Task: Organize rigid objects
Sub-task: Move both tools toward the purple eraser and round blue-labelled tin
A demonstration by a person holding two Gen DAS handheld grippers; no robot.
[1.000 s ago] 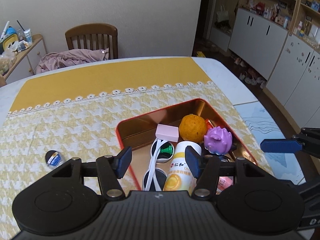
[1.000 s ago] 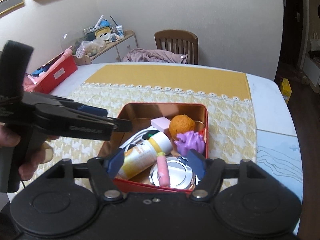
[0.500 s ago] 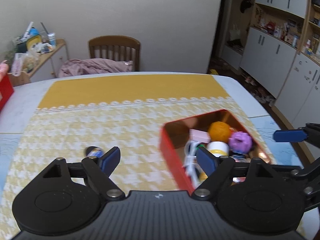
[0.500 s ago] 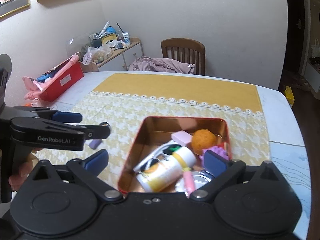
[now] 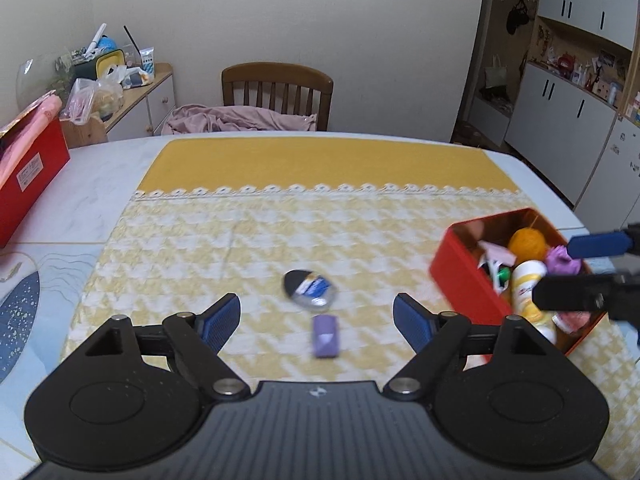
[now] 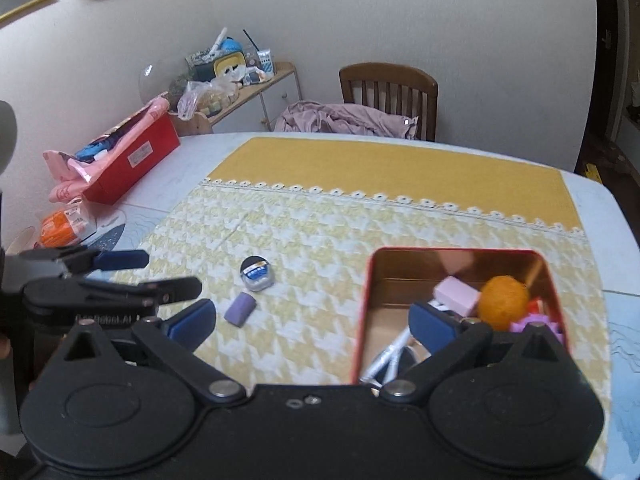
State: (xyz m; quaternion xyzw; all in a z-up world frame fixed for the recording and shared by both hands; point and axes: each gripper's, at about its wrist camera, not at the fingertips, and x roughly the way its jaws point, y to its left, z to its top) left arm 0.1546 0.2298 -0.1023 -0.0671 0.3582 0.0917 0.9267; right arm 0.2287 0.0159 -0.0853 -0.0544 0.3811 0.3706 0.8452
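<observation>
**Both tools empty, two loose items still on the cloth**

The purple block (image 5: pixel 325 336) lies flat on the yellow patterned cloth (image 5: pixel 280 232), outside the red tin (image 5: pixel 466 284). Just beyond it sits the round black case with a blue label (image 5: pixel 310 289); the two are near each other, not touching as far as the blur allows.

The tin is at the right side of the cloth. In it: an orange ball (image 6: pixel 503 302), a pink box (image 6: pixel 457 294), a purple spiky toy (image 5: pixel 562 261), a white-and-yellow bottle (image 5: pixel 528 292), plus white cable-like bits you can't identify from here.

Your left gripper (image 5: pixel 317 318) is angled down at the cloth with the block and the case straight ahead, roughly on its centreline. Its fingers (image 5: pixel 221 317) are spread wide, with nothing between them and no contact with either item.

Your right gripper (image 6: pixel 314 322) is tilted down the same way, over the tin's near-left corner. One of its fingers is above bare cloth and the other above the tin's inside. They are spread as wide as they go and hold nothing.

In the right camera your left tool comes in from the left edge, near the block, with a bit of your hand (image 6: pixel 5 350) behind it. In the left camera the right tool pokes in from the right edge, over the tin.

The worktop (image 5: pixel 92 184) also carries a red carton (image 6: pixel 132 166) at the far left. A wooden chair (image 5: pixel 278 94) with pink cloth draped on it stands behind.
</observation>
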